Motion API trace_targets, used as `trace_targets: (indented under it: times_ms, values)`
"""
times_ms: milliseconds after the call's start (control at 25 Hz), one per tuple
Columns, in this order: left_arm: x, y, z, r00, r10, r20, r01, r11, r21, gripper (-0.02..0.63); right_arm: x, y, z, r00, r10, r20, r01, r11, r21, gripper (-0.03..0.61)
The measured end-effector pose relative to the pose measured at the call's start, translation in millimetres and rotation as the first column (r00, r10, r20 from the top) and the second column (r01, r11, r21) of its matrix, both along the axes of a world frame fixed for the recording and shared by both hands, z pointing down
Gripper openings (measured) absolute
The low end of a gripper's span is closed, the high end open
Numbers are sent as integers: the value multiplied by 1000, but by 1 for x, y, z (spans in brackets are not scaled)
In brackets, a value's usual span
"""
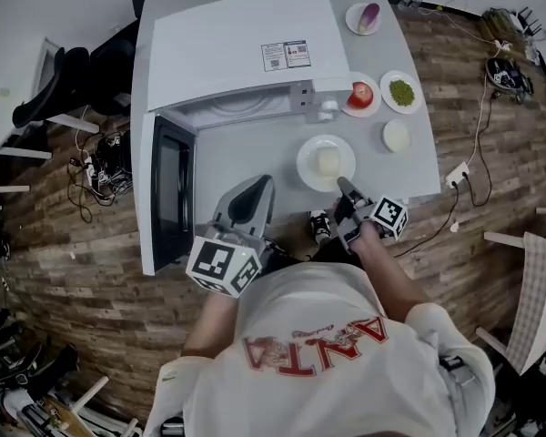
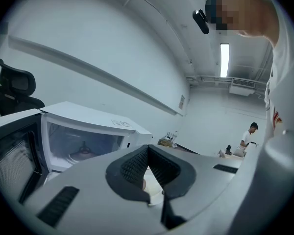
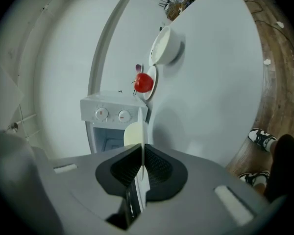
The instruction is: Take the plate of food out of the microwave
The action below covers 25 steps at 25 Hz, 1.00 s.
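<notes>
Head view: the open microwave [image 1: 237,44] stands at the far left of the desk [image 1: 255,153], its door [image 1: 171,194] swung out to the left and its cavity mostly hidden beneath its own top. The plate of food [image 1: 308,169], carrying a pale block [image 1: 328,160], is already outside, in front of the oven's right end. The right tongs [image 1: 344,188] pinch its near rim, but whether it rests on the desk or hangs just above it cannot be told. The left tongs [image 1: 267,181] hover near the door opening, apart from the plate. With a one-sided hold on a thin rim, the plate is best kept level and settled on bare desk, short of the red fruit [image 1: 360,95] and white bowl [image 1: 397,136] farther right, before the hold is eased. Left gripper view: the left tongs [image 2: 147,151] have their tips drawn together on nothing. The turntable [image 2: 82,153] looks bare, and a pale patch behind the pads is too unclear to name. Right gripper view: the right tongs [image 3: 141,148] are clamped narrow on the plate's rim [image 3: 140,112]. The plate is seen edge-on, so most of the food is hidden.
</notes>
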<state>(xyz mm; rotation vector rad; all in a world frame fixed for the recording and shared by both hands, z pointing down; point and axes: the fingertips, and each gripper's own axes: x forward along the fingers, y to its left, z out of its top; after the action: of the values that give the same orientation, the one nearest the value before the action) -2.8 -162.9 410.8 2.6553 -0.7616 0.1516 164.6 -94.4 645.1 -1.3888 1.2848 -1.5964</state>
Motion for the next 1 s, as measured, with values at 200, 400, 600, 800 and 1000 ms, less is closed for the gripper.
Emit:
trace_targets:
  times_ms: [200, 400, 600, 800, 1000]
  values:
    - [13, 7, 1, 1000, 29, 13, -29, 1000, -5, 9, 30, 9, 16, 998, 67, -17, -68, 997, -27, 17]
    - [13, 9, 5, 999, 22, 25, -22, 1000, -15, 9, 46, 14, 32, 995, 101, -18, -103, 991, -86, 18]
    - [8, 10, 8, 1000, -5, 30, 6, 1000, -25, 9, 51, 9, 35, 995, 100, -22, -102, 989, -106, 17]
    - [7, 9, 10, 999, -17, 33, 17, 1000, -26, 9, 56, 3, 41, 996, 76, -47, -83, 985, -153, 18]
    - [7, 8, 11, 999, -21, 36, 22, 999, -33, 9, 57, -4, 31, 983, -59, -174, 27, 983, -180, 92]
